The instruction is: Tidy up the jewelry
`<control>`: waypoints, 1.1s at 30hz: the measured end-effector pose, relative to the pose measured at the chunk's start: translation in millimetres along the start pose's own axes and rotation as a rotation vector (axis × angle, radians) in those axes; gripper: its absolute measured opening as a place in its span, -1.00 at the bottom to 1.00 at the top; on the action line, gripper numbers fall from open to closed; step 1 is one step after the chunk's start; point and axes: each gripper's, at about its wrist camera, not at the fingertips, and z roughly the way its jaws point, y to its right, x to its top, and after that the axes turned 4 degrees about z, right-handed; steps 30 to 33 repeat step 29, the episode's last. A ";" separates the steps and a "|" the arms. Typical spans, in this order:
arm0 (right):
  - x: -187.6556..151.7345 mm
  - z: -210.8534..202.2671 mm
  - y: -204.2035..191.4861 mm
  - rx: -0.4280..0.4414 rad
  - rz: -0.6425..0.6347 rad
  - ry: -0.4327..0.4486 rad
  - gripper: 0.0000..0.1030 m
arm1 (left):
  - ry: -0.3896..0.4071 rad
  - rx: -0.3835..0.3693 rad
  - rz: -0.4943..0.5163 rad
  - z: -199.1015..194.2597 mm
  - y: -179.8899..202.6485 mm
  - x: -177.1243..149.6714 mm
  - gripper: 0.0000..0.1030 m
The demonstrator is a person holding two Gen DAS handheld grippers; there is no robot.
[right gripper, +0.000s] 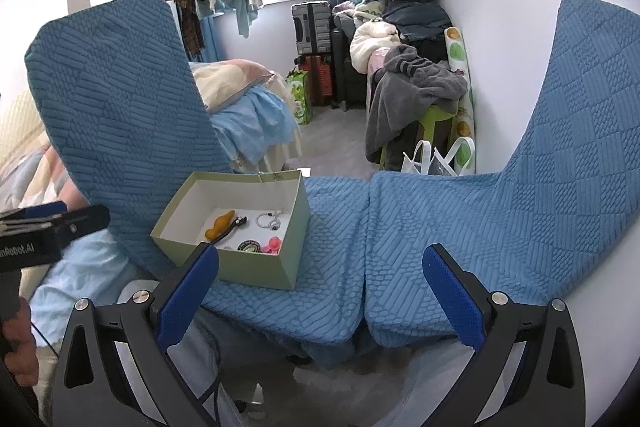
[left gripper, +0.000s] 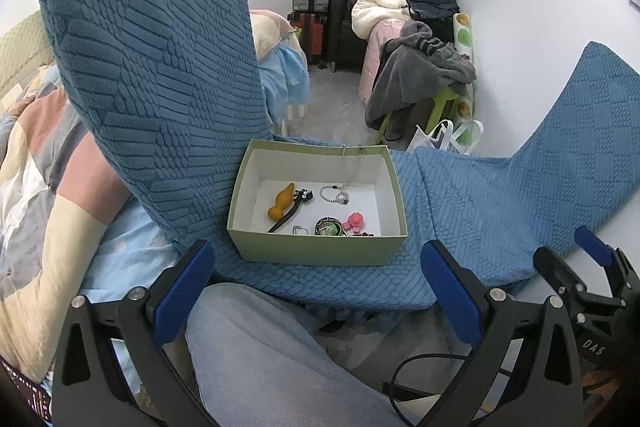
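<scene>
1. The green box (left gripper: 318, 211) sits on the blue cushion (left gripper: 460, 227), holding a bead bracelet (left gripper: 330, 193), orange clip (left gripper: 282, 205), pink charm (left gripper: 354, 221) and a chain (left gripper: 347, 167) draped over its far wall.
2. Left gripper (left gripper: 318, 291) and right gripper (right gripper: 320, 291) hover short of the box, fingers wide apart, holding nothing.
3. This fits either sorting about to start or pieces already gathered; which step is in hand cannot be told.

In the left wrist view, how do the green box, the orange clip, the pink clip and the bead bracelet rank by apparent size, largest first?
1. green box
2. orange clip
3. pink clip and bead bracelet: these two look about alike, so I do not rank them.
</scene>
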 end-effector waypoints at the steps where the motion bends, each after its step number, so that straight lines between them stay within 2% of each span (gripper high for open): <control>1: -0.1 -0.4 -0.2 0.000 0.000 0.001 0.99 | 0.001 0.001 0.000 -0.3 0.0 0.4 0.99; 16: -1.6 -1.6 -0.1 -0.001 0.003 0.005 0.99 | -0.005 -0.039 -0.014 -1.4 -3.8 -0.7 0.99; 33: 0.2 -1.8 -0.7 -0.005 0.001 0.004 0.99 | -0.015 -0.044 -0.013 1.0 -2.3 -2.6 0.99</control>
